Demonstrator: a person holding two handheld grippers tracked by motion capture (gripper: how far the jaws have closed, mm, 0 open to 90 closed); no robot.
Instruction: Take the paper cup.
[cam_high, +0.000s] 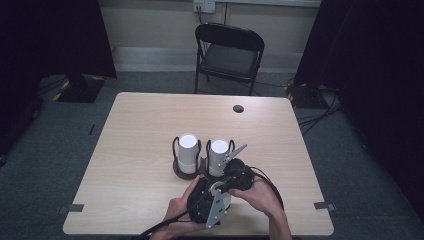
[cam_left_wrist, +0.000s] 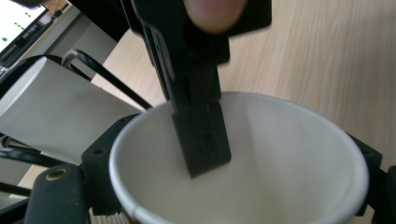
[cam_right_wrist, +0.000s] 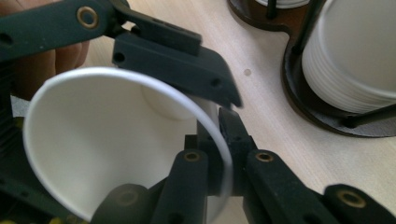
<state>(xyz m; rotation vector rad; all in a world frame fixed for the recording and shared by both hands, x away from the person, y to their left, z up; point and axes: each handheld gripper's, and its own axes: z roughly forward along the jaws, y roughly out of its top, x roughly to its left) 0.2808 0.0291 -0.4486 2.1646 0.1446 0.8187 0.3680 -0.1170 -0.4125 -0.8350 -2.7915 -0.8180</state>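
Overhead, high view: one wooden table (cam_high: 150, 150); two stacks of white paper cups (cam_high: 188, 152) standing in a dark wire rack (cam_high: 192, 170) near the middle; a folding chair (cam_high: 227, 55) beyond the far edge. At the near edge both hands meet over a single white cup (cam_high: 220, 192), well hidden among the tools. The left gripper (cam_high: 202, 200) sits under it, the right gripper (cam_high: 232, 175) above it.

Next, left gripper view: the cup (cam_left_wrist: 280, 154) lies open-mouthed between this tool's own two jaws, one at each side of the outer wall; whether they press on it I cannot tell. The right gripper (cam_left_wrist: 201, 135) reaches down from above, one jaw inside the cup against the wall.

Last, right gripper view: the right gripper (cam_right_wrist: 226, 163) is clenched on the rim of the cup (cam_right_wrist: 93, 149), one jaw inside, one outside, pinching the wall. The left gripper (cam_right_wrist: 159, 60) has one jaw lying along the outer wall. The stacked cups (cam_right_wrist: 355, 51) stand just beside.

No brand, label or writing can be read on anything.
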